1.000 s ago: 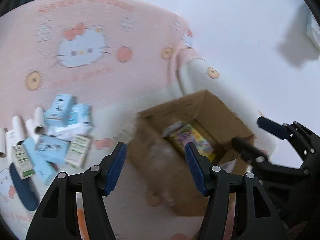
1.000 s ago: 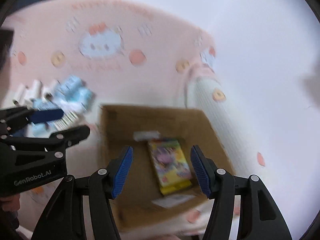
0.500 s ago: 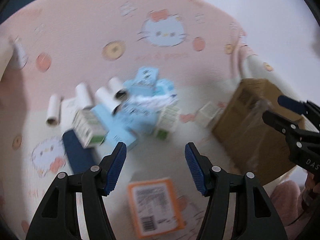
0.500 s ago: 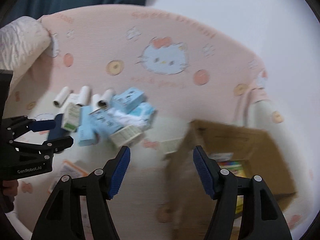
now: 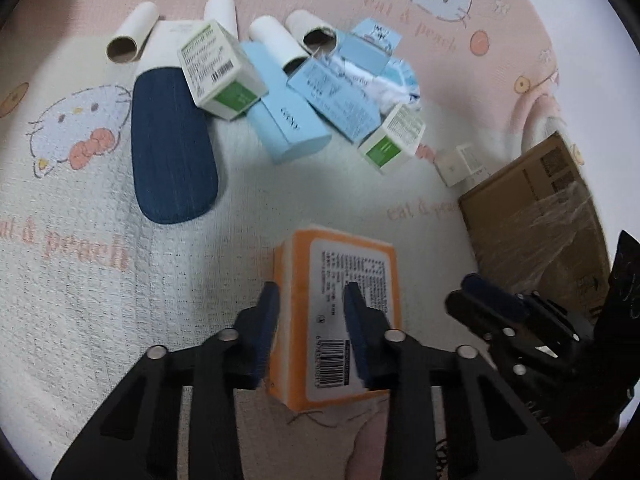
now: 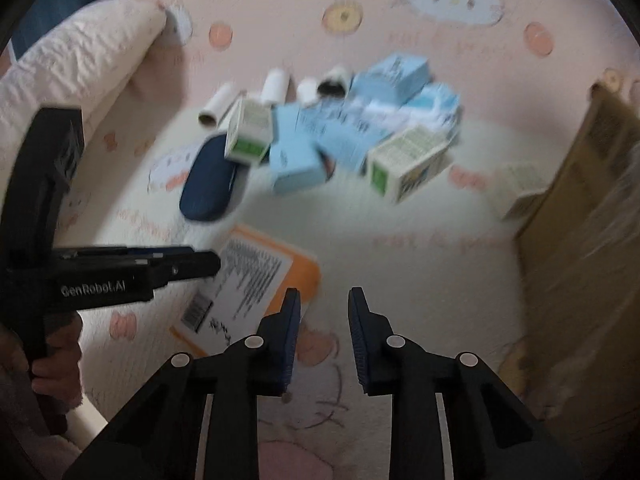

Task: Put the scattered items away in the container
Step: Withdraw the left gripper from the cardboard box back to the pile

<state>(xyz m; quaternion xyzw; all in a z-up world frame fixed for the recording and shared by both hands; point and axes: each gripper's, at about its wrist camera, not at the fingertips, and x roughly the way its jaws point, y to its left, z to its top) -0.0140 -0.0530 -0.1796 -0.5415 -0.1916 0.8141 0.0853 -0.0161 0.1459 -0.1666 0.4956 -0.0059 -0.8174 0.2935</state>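
Note:
An orange pack (image 5: 372, 248) with a white label lies flat on the blanket. My left gripper (image 5: 312, 316) is down on its left part, jaws closing. One pad lies against the pack's left side and the other rests on the label. In the right wrist view, the left gripper (image 6: 212, 264) has its tip touching the orange pack (image 6: 296, 272). My right gripper (image 6: 324, 320) hovers just right of the pack over bare blanket. Its jaws are closing to a narrow gap with nothing between them. The cardboard box (image 5: 536, 232) stands at the right.
Behind the pack lies a pile: light blue boxes (image 5: 288, 120), white-and-green boxes (image 5: 218, 68), a navy case (image 5: 172, 148), white tubes (image 5: 132, 32) and a small white box (image 5: 460, 164). A folded quilt (image 6: 80, 60) bounds the far left. A hand (image 6: 52, 372) holds the left gripper.
Both grippers swung away from above the cardboard box, leftward and down to the blanket. The left one came down onto the orange pack and narrowed its jaws. The right jaws narrowed too.

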